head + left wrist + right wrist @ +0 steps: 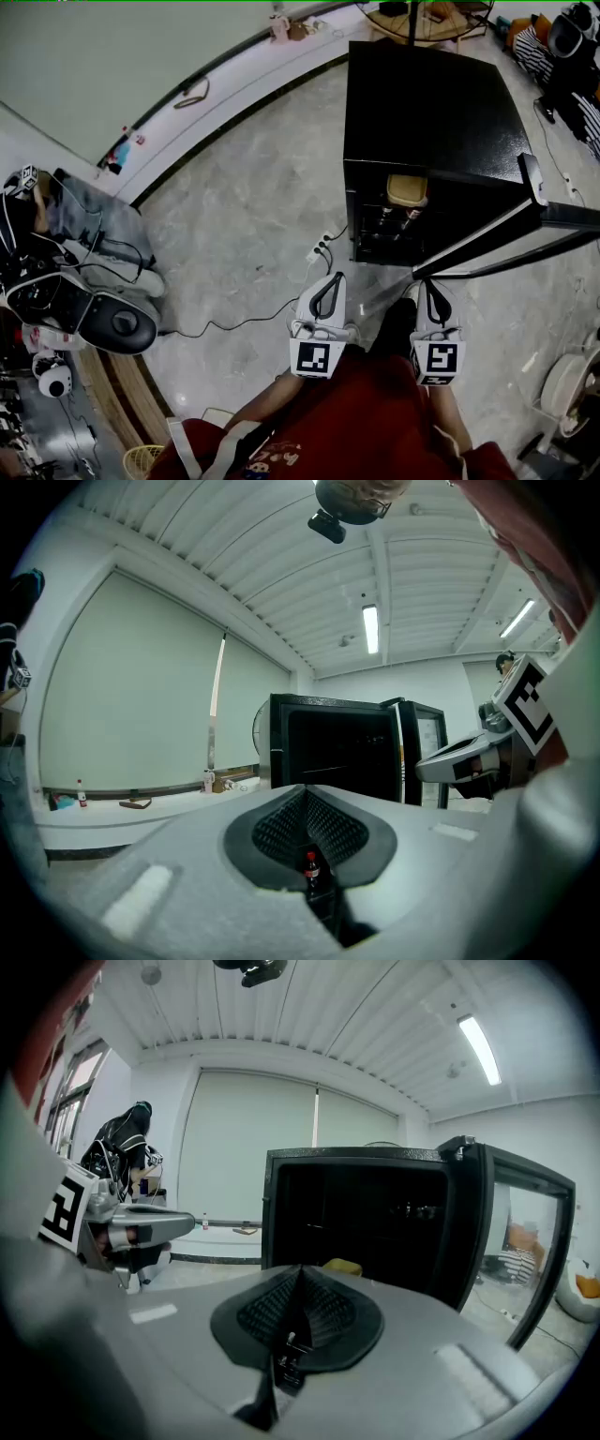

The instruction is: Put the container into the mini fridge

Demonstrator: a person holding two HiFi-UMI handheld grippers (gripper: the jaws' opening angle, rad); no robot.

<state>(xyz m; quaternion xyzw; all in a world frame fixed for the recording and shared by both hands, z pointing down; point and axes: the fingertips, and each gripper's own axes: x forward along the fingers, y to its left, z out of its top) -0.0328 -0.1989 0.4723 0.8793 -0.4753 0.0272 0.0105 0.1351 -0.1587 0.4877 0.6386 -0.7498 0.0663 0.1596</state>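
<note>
A black mini fridge (422, 103) stands on the floor with its door (506, 234) swung open to the right. On an inner shelf rests the container (407, 190), tan with a yellowish lid; its top (342, 1266) peeks just above the jaws in the right gripper view. My left gripper (327, 281) and right gripper (433, 292) hover side by side in front of the opening, both shut with nothing held. Each shows in the other's view: the right gripper (469, 757) and the left gripper (141, 1227). The fridge (337, 752) faces the left gripper view too.
A power strip (321, 251) with a trailing cable lies on the floor left of the fridge. Bags and gear (112, 319) sit at the left, by a curved white ledge (234, 84). Bottles (386, 220) stand lower in the fridge. A person (514, 1251) sits beyond the door.
</note>
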